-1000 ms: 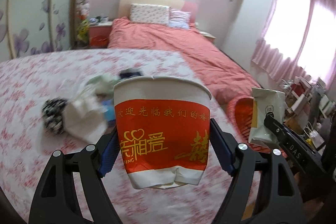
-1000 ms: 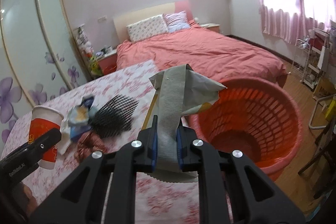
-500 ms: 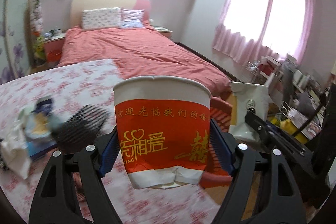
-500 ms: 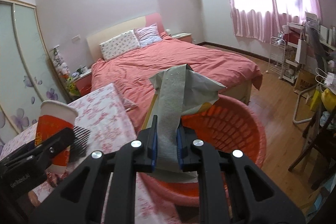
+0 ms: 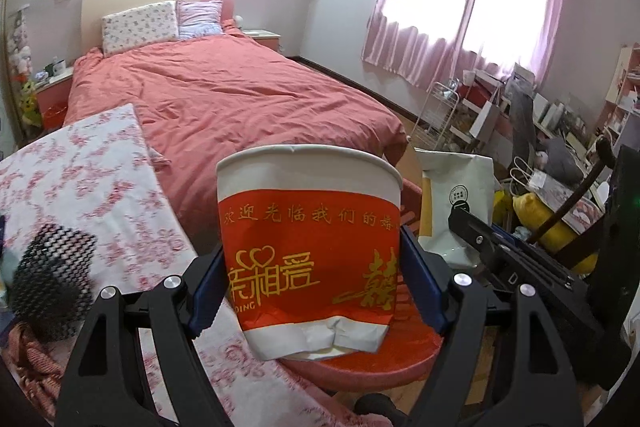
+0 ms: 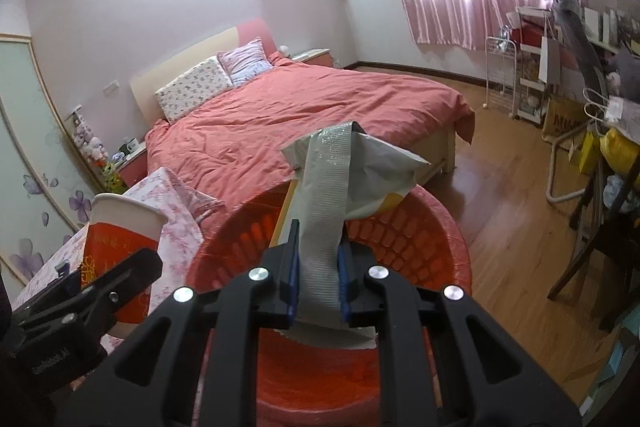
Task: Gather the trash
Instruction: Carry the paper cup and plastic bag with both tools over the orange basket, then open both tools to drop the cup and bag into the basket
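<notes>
My left gripper [image 5: 316, 287] is shut on a red and white paper cup [image 5: 310, 251] with gold lettering, held upright over the near rim of the red plastic basket [image 5: 360, 355]. The cup also shows in the right wrist view [image 6: 120, 247]. My right gripper [image 6: 318, 291] is shut on a grey and white empty pouch [image 6: 332, 195], held above the open basket [image 6: 432, 251]. The pouch also shows in the left wrist view [image 5: 456, 207]. A black mesh item [image 5: 52, 267] lies on the floral table [image 5: 80, 179] at the left.
A bed with a red cover [image 5: 224, 99] stands beyond the basket. A cluttered desk and chair [image 6: 600, 187] stand at the right, a white wire rack [image 6: 504, 79] near the pink curtains. A reddish cloth [image 5: 28, 359] lies at the table's near left.
Both grippers have swung right, off the table and toward the basket. The pouch now hangs over the basket's opening and the cup has reached its rim. The table trash has slid out of view.
</notes>
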Action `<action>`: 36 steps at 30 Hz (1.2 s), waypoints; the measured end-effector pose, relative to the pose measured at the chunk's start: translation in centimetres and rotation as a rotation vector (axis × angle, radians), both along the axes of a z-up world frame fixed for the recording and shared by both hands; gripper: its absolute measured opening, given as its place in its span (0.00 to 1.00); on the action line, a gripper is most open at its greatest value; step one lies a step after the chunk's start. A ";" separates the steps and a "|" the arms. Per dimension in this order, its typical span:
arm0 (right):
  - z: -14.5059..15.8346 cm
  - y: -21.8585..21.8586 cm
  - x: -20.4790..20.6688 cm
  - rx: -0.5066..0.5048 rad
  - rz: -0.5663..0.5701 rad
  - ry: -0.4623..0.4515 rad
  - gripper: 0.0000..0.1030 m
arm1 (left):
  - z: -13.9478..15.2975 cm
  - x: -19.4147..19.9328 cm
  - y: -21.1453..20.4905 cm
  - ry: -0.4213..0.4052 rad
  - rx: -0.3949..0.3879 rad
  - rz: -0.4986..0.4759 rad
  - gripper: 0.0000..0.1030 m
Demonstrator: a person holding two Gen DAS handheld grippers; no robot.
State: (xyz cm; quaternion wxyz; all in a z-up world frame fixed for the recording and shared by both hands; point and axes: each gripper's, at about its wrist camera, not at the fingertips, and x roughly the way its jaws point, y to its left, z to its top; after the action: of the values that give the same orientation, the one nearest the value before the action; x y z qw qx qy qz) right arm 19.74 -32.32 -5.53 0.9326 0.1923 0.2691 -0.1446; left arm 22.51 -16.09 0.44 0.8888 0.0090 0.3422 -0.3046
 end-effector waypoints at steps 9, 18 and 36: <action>-1.3 -2.3 1.2 0.045 0.005 0.001 0.29 | -1.5 1.0 -2.2 0.029 0.033 -0.038 0.76; -2.4 -3.3 1.4 0.071 0.005 0.007 0.49 | -3.0 1.9 -2.4 0.089 0.066 -0.029 0.85; 0.1 0.8 0.5 0.006 0.047 0.003 0.63 | -0.5 1.1 4.9 0.049 0.078 0.137 0.85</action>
State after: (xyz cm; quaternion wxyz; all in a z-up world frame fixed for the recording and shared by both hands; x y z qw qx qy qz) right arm 20.23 -31.53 -5.39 0.9348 0.1883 0.2753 -0.1220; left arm 23.60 -11.15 -0.08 0.8979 0.0124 0.3754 -0.2297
